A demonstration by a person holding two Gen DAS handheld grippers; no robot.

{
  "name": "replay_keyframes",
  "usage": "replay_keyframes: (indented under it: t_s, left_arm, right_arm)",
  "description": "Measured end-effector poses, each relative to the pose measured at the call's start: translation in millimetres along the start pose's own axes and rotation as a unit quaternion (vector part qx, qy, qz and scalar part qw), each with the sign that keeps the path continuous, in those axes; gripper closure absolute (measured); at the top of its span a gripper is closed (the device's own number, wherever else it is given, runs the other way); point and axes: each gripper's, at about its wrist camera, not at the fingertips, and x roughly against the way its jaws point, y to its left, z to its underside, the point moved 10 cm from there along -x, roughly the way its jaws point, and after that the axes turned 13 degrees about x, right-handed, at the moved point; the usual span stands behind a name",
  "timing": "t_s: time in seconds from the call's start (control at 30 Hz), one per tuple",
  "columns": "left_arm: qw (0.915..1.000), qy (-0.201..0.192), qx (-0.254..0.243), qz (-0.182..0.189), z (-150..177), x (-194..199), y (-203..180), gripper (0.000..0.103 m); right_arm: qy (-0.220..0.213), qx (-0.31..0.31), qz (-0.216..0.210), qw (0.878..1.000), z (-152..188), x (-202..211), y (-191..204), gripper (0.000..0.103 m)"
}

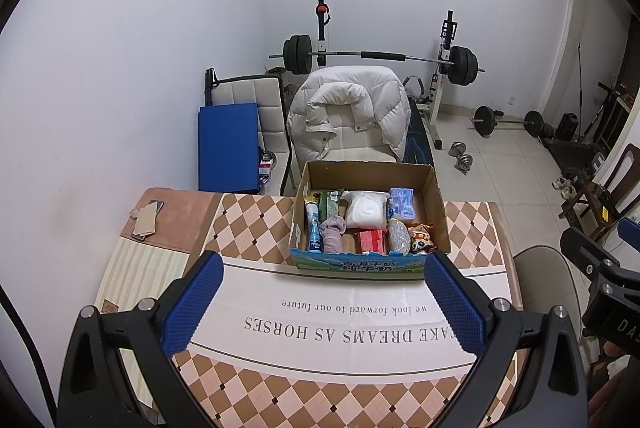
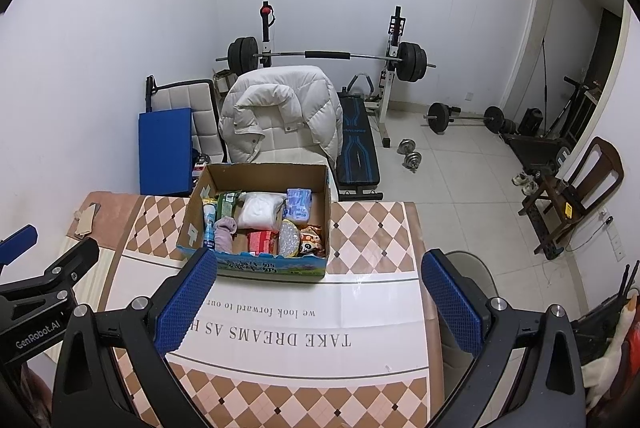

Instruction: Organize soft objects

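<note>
I am holding my left gripper spread wide over the near half of the table, its blue pads far apart and gripping nothing. My right gripper is gaping just as wide and is likewise carrying nothing; one finger is hanging over the table's right edge.

Ahead of both, the cardboard box is sitting on the checkered tablecloth toward the far edge. Inside it, a white folded cloth is lying at the back middle, a mauve sock is resting near the front left beside a blue bottle, and a blue-and-white pack is standing at the back right. A red packet, a silvery pouch and a panda snack bag are crowding the front right.

Behind the table, a white puffer jacket is draping over a chair, and a barbell is resting on its rack against the white wall.
</note>
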Motion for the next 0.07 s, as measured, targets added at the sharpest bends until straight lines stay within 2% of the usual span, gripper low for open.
replay_keyframes:
  t_s: [0.07]
  left_arm:
    - [1.0,-0.001,0.002,0.005,-2.7,2.3,-0.3,0.0]
  right_arm:
    - [0.0,0.0,0.0,1.0,-0.3,-0.6,0.1,0.0]
